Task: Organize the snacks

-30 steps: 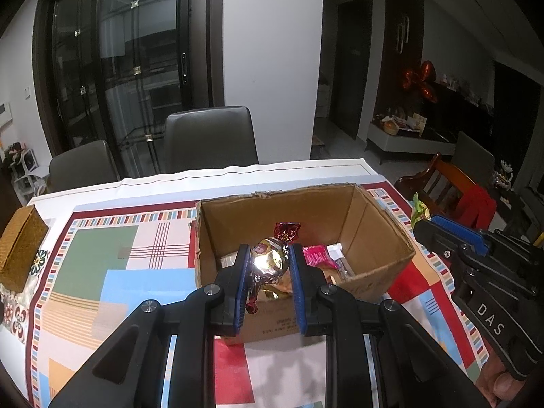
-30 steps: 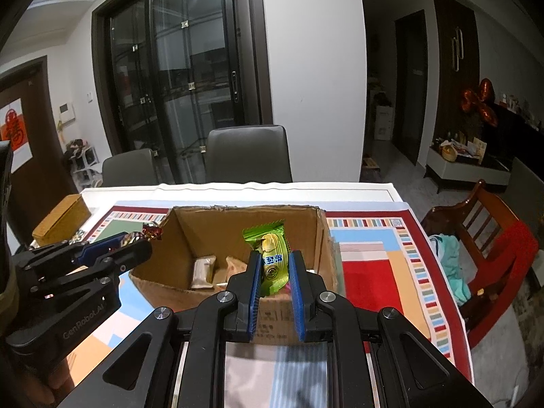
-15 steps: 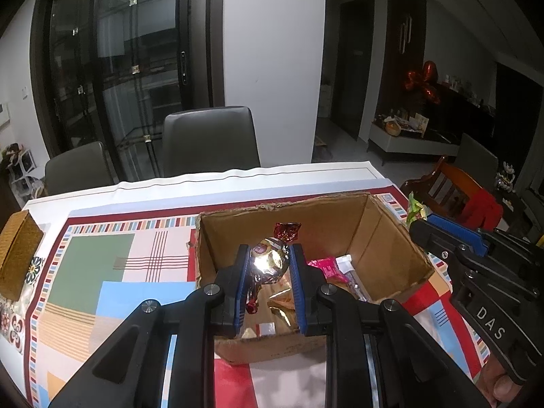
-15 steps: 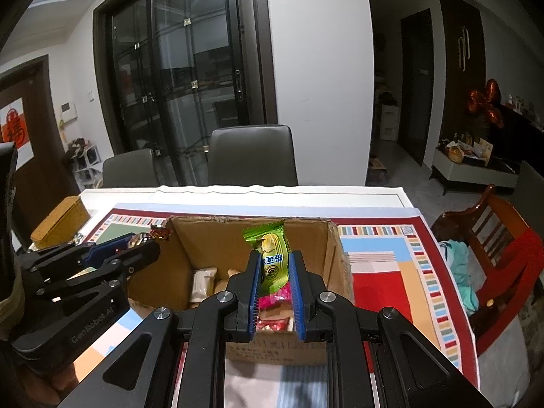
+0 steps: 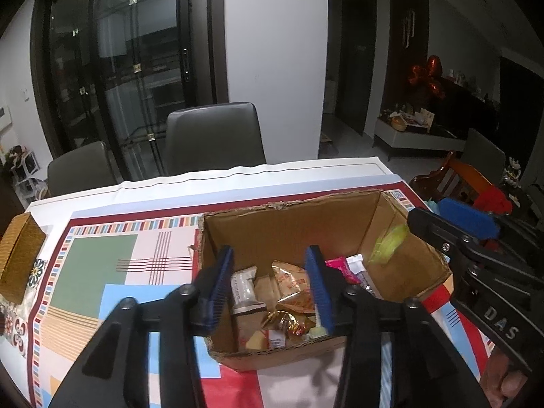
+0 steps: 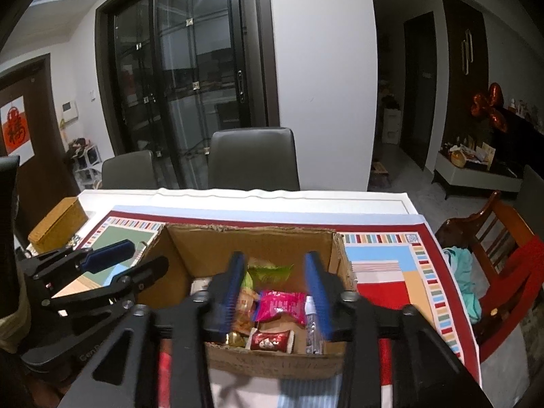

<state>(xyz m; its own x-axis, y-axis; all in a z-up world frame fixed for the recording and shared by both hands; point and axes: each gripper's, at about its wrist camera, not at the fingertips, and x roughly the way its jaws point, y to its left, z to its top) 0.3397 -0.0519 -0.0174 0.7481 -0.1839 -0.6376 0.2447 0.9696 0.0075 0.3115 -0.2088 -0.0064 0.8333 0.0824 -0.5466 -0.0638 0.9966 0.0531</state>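
Note:
An open cardboard box (image 5: 292,224) (image 6: 251,244) stands on the patterned tablecloth and holds several wrapped snacks. My left gripper (image 5: 270,289) is open and empty above the box's near left part. A gold foil candy (image 5: 289,321) lies in the box below it. My right gripper (image 6: 275,292) is open and empty above the box. A green snack packet (image 6: 268,270) shows blurred inside the box, and in the left wrist view (image 5: 391,243) it is mid-air by the right wall. A pink packet (image 6: 280,306) lies below the right gripper.
A woven tan box (image 5: 18,258) (image 6: 57,224) sits at the table's left edge. Two grey chairs (image 5: 214,139) stand behind the table. A wooden chair with red cloth (image 6: 503,238) stands to the right.
Both grippers have opened over the box. The gold foil candy has dropped from the left gripper into the box; the green packet has left the right gripper and is falling in.

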